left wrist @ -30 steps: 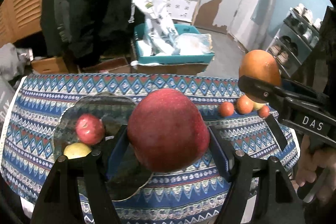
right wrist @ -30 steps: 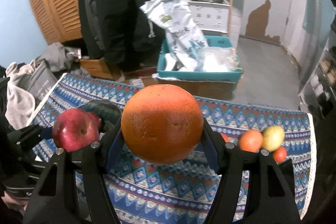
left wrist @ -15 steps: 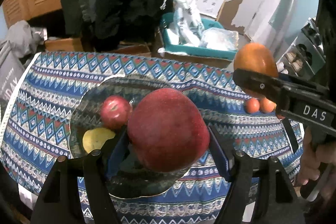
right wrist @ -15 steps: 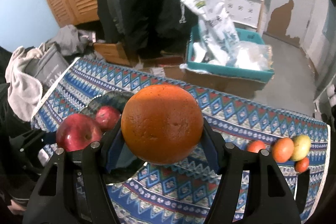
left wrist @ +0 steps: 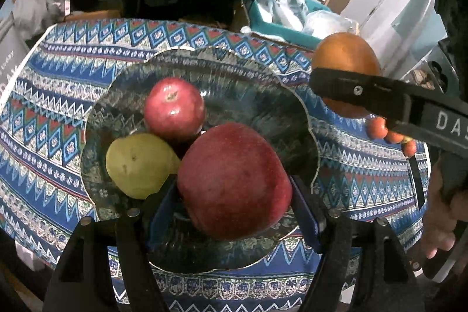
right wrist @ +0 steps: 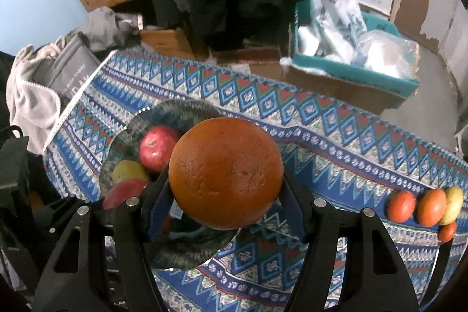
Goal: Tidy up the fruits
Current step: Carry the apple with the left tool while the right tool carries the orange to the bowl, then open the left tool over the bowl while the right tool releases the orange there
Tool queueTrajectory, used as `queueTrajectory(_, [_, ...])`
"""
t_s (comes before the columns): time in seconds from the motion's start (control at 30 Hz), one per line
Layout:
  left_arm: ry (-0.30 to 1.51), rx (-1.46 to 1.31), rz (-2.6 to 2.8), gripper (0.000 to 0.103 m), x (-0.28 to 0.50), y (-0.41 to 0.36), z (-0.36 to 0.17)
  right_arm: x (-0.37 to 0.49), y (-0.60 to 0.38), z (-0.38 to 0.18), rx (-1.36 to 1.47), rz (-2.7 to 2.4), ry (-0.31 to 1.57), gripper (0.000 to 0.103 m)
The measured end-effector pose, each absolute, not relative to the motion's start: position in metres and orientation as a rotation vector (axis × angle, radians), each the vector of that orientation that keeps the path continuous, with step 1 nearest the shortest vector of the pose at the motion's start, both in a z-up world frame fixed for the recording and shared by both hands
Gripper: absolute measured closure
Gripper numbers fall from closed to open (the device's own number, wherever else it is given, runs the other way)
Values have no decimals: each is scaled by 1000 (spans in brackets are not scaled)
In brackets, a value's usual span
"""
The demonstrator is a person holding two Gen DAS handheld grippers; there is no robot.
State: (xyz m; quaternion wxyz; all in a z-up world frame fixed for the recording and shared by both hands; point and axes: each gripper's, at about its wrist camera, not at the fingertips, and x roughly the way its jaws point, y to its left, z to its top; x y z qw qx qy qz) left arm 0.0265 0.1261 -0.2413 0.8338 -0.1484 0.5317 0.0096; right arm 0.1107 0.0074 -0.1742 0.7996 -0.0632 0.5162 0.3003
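Note:
My left gripper [left wrist: 234, 195] is shut on a big red apple [left wrist: 234, 180], held just above the near half of a dark glass plate [left wrist: 257, 95]. On the plate lie a smaller red apple [left wrist: 174, 107] and a yellow-green pear [left wrist: 137, 165]. My right gripper [right wrist: 225, 189] is shut on a large orange [right wrist: 225, 174]; in the left wrist view the orange [left wrist: 345, 66] hangs past the plate's right rim. From the right wrist, the plate [right wrist: 163, 119] sits to the lower left, with the small apple [right wrist: 156, 148], the pear [right wrist: 128, 170] and the held apple [right wrist: 122, 192].
Several small fruits [right wrist: 427, 206], orange-red and one yellowish, lie in a cluster at the right end of the patterned tablecloth [right wrist: 321, 136]. Beyond the table stand a teal box with plastic bags [right wrist: 351, 54], hanging dark clothes and a grey bag [right wrist: 67, 75] at left. A hand [left wrist: 441, 209] holds the right gripper.
Both grippers have come down and closer to the plate, which now fills the left wrist view. The apple and the orange stay gripped. The cluster of small fruits has slid toward the right edge.

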Motion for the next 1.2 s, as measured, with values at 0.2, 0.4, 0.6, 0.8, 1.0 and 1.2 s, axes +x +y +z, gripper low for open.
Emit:
queueTrajectory(0.2, [1148, -328, 39, 28, 27, 130, -253, 111, 17, -194, -157, 660, 1155, 36])
queueTrajectory(0.4, [1165, -357, 54, 27, 29, 136, -263, 112, 22, -211, -175, 669, 1196, 36])
queueTrajectory(0.6, [1179, -347, 52, 27, 31, 133, -265, 112, 29, -219, -187, 682, 1217, 36])
queueTrajectory(0.8, [1178, -335, 61, 26, 31, 131, -263, 113, 32, -224, -195, 678, 1238, 33])
queueTrajectory(1.0, [1155, -354, 66, 24, 30, 138, -253, 116, 30, -221, -156, 685, 1232, 32])
queueTrajectory(1.2, [1136, -342, 68, 24, 27, 138, -244, 117, 27, -197, -125, 693, 1177, 32])
